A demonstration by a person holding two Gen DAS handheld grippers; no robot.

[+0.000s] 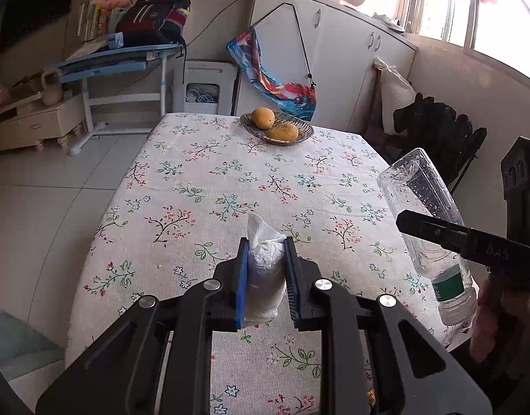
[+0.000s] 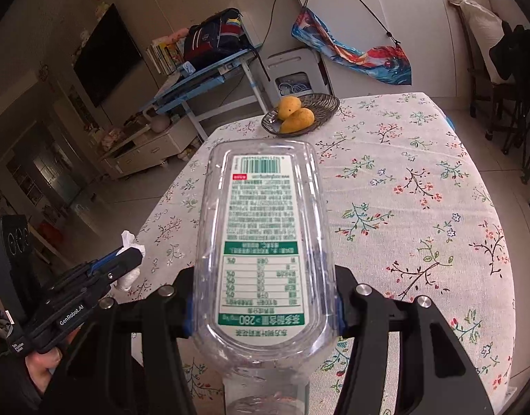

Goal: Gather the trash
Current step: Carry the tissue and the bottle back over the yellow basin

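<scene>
We see the left gripper (image 1: pixel 265 259) pressed nearly together on a crumpled white tissue (image 1: pixel 265 269), its blue pads (image 1: pixel 242 283) squeezing the wad from both sides so that a loose tuft pokes up past the fingertips. The tissue hangs clear of the floral tablecloth (image 1: pixel 195 190) below it. The right gripper (image 2: pixel 263 297) stands about half spread, its jaws clamped on the flanks of an empty clear plastic bottle (image 2: pixel 261 235) with a green and white label (the print reads upside down from the right wrist camera). In the left wrist view the bottle (image 1: pixel 424 214) tilts with its base raised and its neck lowest, held above the table's right edge, with the person's hand (image 1: pixel 496 321) gripping the handle beneath. From the right wrist view the left gripper (image 2: pixel 126 259) sits off to the bottle's left, well apart from it. Farther out, at the far end of the table, a woven dish (image 1: pixel 277 128) holds two yellow mangoes (image 1: pixel 263 117). Beyond it stand white cabinets (image 1: pixel 334 52) and a blue desk (image 1: pixel 119 58) with a backpack.
</scene>
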